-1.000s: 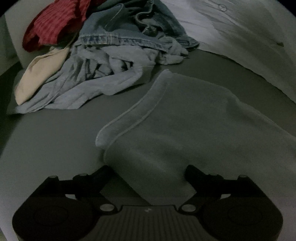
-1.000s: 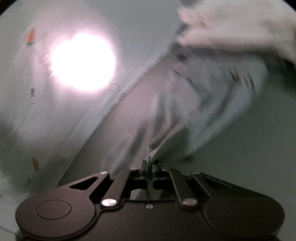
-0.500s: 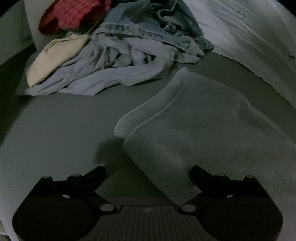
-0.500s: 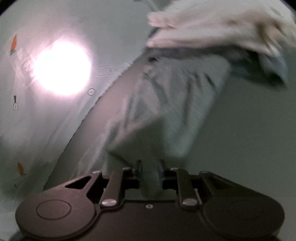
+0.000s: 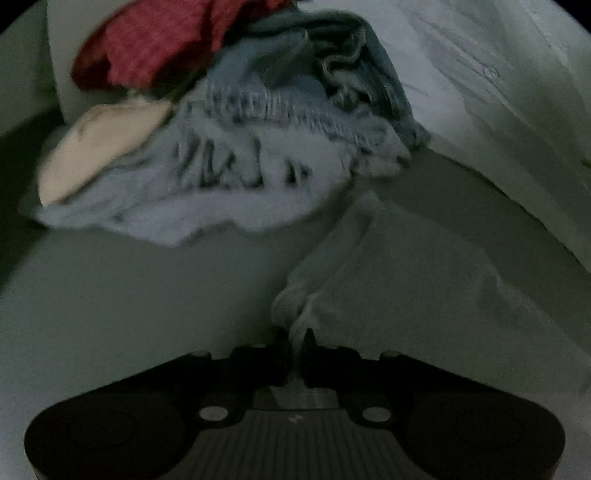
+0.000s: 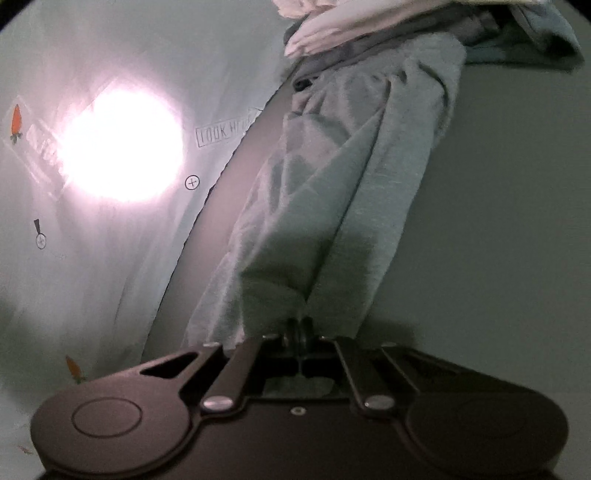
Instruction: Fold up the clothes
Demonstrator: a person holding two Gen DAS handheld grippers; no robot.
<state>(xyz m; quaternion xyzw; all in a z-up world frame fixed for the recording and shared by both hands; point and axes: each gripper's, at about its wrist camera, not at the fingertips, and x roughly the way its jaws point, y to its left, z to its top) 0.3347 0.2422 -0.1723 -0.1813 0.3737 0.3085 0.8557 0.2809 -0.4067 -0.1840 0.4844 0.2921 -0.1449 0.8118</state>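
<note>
Left hand-held gripper (image 5: 297,341) has just snapped closed on the grey cloth (image 5: 424,280), right hand-held gripper (image 6: 300,326) pinches its other corner, so lift evenly, keeping edges taut.

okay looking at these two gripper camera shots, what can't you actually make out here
- Left wrist view: the heap of red, cream and blue denim clothes is motion-blurred, so separate garments are unclear.
- Left wrist view: the pale grey-green cloth runs off the right edge; its type is unknown.
- Right wrist view: white glare washes out the print on the white patterned sheet.
- Right wrist view: pale folded fabric is cut by the top edge.
</note>
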